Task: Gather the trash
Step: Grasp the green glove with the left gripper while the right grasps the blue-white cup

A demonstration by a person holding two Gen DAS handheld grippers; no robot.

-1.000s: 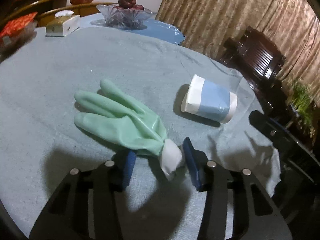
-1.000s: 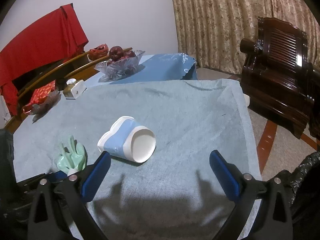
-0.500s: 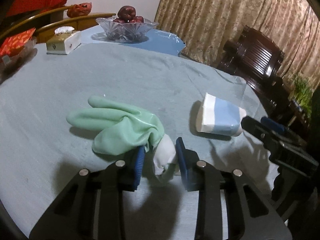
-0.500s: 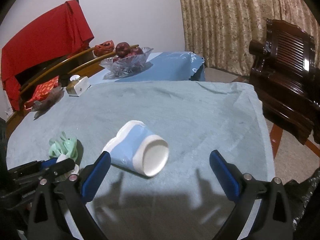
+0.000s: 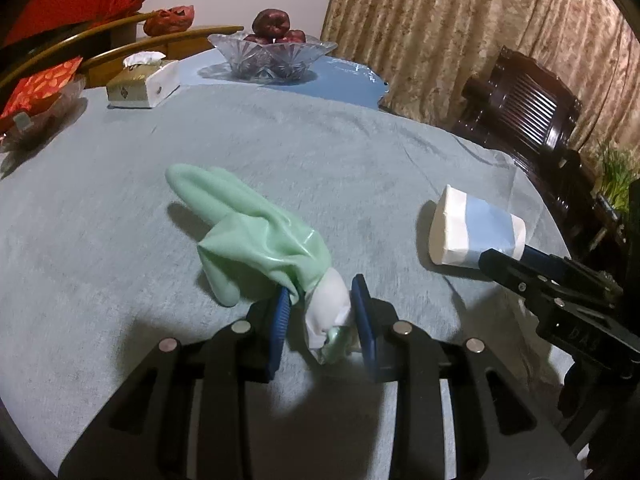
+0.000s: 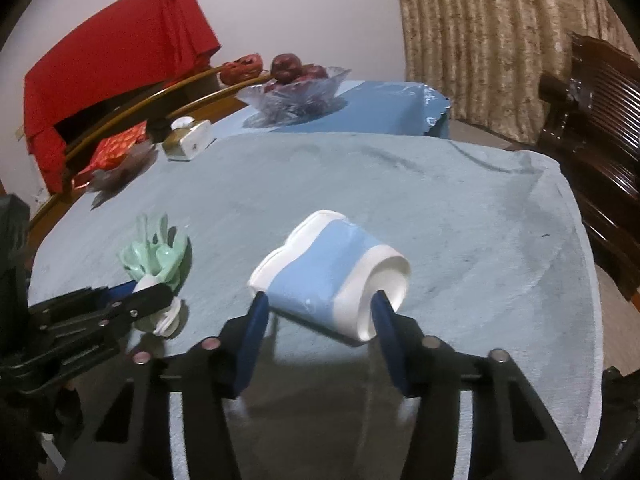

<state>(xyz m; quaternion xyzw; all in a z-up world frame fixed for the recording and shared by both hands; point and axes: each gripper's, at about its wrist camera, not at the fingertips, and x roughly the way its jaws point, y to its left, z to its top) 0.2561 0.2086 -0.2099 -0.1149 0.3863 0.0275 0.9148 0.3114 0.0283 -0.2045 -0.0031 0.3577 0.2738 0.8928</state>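
The left gripper [image 5: 322, 312] was seen clamped on the white cuff of the green rubber glove [image 5: 256, 236], the blue pads [image 5: 280, 320] pressed in from both sides. The cuff end was raised a little, while the glove's fingers were left trailing on the grey-blue cloth of the tabletop [image 5: 280, 152].

Over on the right, the right gripper [image 6: 320, 312] was caught with its jaws having just been closing around the crushed blue-and-white paper cup [image 6: 328, 276]. The cup was found lying on its side, mouth turned toward the right pad and dented base toward the left. Both pads were seen against the cup's lower edges; whether a firm squeeze had been made could not be told for certain, though contact appeared to be made.

The cup was placed just to the right of the glove, both near the front of the tabletop. Farther back, a glass bowl [image 5: 272, 54] of dark fruit and a tissue box [image 5: 142, 84] were left standing.
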